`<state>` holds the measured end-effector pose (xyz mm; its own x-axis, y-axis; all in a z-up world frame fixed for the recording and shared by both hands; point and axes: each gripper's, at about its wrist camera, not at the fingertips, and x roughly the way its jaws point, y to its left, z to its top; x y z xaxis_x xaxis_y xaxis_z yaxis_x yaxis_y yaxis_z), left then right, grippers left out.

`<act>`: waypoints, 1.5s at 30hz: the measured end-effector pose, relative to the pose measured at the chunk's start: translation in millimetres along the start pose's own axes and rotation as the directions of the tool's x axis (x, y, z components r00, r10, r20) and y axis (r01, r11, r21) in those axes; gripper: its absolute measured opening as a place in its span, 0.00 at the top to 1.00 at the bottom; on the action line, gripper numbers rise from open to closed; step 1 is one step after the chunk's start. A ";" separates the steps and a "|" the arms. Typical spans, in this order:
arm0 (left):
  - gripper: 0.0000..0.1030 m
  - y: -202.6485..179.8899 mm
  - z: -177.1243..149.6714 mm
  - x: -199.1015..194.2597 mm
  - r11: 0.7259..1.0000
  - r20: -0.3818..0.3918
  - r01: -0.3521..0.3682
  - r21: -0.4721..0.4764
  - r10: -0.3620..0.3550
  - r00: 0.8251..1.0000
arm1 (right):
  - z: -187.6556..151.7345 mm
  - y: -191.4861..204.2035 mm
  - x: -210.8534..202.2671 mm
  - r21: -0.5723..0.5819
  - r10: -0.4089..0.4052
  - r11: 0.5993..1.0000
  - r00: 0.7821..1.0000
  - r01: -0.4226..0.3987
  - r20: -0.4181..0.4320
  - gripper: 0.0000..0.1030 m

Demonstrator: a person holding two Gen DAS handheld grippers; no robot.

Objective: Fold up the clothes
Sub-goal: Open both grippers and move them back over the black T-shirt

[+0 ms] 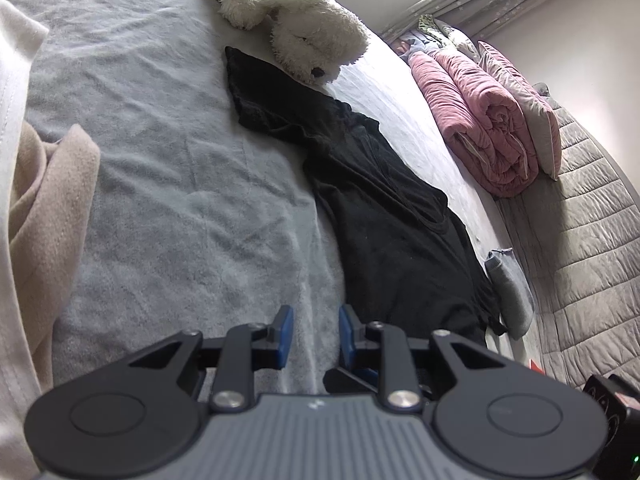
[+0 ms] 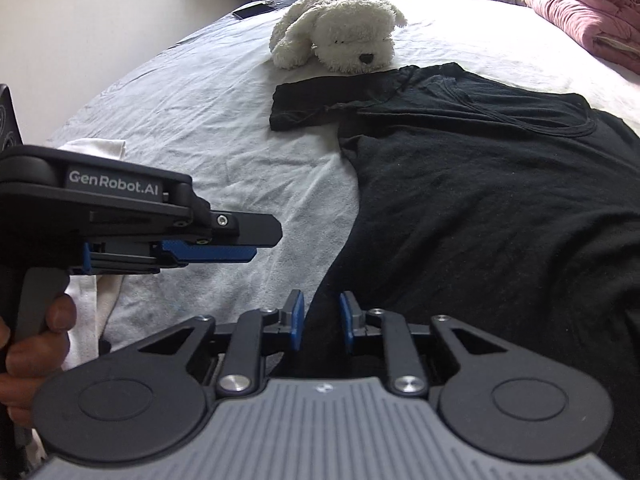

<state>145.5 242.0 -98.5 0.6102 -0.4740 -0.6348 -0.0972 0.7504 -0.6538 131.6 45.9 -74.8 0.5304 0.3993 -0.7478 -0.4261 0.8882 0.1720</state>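
A black T-shirt (image 1: 400, 220) lies spread on the pale bed sheet (image 1: 168, 184), one sleeve reaching toward the plush dog. In the right wrist view the black T-shirt (image 2: 480, 200) fills the right half. My right gripper (image 2: 322, 320) hovers over its near left edge, jaws a narrow gap apart, and the dark cloth shows beneath the gap without being pinched. My left gripper (image 1: 316, 332) is open by a small gap over bare sheet, just left of the shirt's hem. The left gripper (image 2: 264, 244) also shows side-on, held by a hand (image 2: 36, 344).
A white plush dog (image 2: 344, 36) lies at the shirt's far end. A rolled pink quilt (image 1: 480, 120) and a grey quilted cover (image 1: 592, 240) lie beyond the shirt. Beige and white clothes (image 1: 44, 220) pile at the left. A small grey item (image 1: 512, 292) lies by the hem.
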 end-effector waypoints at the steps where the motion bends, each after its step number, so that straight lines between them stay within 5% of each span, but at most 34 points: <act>1: 0.77 0.2 -0.2 0.7 1.000 -0.003 0.003 -0.002 -0.003 1.000 | -0.3 -0.5 0.6 -0.007 -0.011 1.000 1.000 0.011 0.002 0.92; 9: 0.76 -3.6 -2.4 5.5 1.000 -0.006 0.025 0.015 -0.025 1.000 | 0.2 -14.7 -15.2 0.016 -0.020 1.000 1.000 0.019 0.023 0.97; 12: 0.69 -13.2 -7.9 7.0 0.988 0.035 -0.038 0.152 0.033 0.999 | 0.4 -27.7 -20.7 0.047 -0.033 0.998 0.999 0.032 0.020 0.97; 15: 0.64 -17.6 -18.0 13.6 0.952 0.069 -0.112 0.285 0.096 0.993 | -1.4 -44.5 -19.7 0.090 -0.050 0.995 0.999 0.050 -0.002 0.97; 20: 0.45 -18.3 -33.2 14.0 0.910 0.119 -0.101 0.402 0.057 0.991 | -8.3 -59.2 -18.0 0.118 -0.059 0.991 0.998 0.061 -0.019 0.98; 25: 0.17 -30.9 -55.6 20.2 0.818 0.157 -0.127 0.561 0.045 0.987 | -9.0 -49.4 -24.9 0.054 -0.070 0.996 0.997 0.070 0.011 0.87; 29: 0.07 -40.2 -69.2 24.6 0.746 0.184 -0.176 0.643 0.074 0.980 | -7.4 -44.5 -32.8 0.009 -0.067 0.998 0.997 0.066 0.041 0.87; 39: 0.01 -31.6 -71.5 15.2 0.744 0.198 -0.196 0.639 0.087 0.976 | -1.9 -37.7 -43.5 -0.035 -0.024 0.999 0.996 0.027 0.082 0.84; 41: 0.00 -31.6 -72.7 15.4 0.741 0.200 -0.199 0.642 0.089 0.976 | -1.1 -36.1 -42.9 -0.031 -0.020 0.999 0.996 0.023 0.085 0.70; 45: 0.00 -35.5 -76.2 19.0 0.718 0.207 -0.226 0.658 0.116 0.971 | 0.1 -34.6 -42.1 -0.022 -0.009 1.000 0.996 0.011 0.084 0.68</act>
<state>100.6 171.2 -118.7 0.7440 -0.2779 -0.6077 0.3099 0.9492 -0.0548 124.1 -1.6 -49.3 0.5943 0.4089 -0.6925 -0.4363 0.8873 0.1496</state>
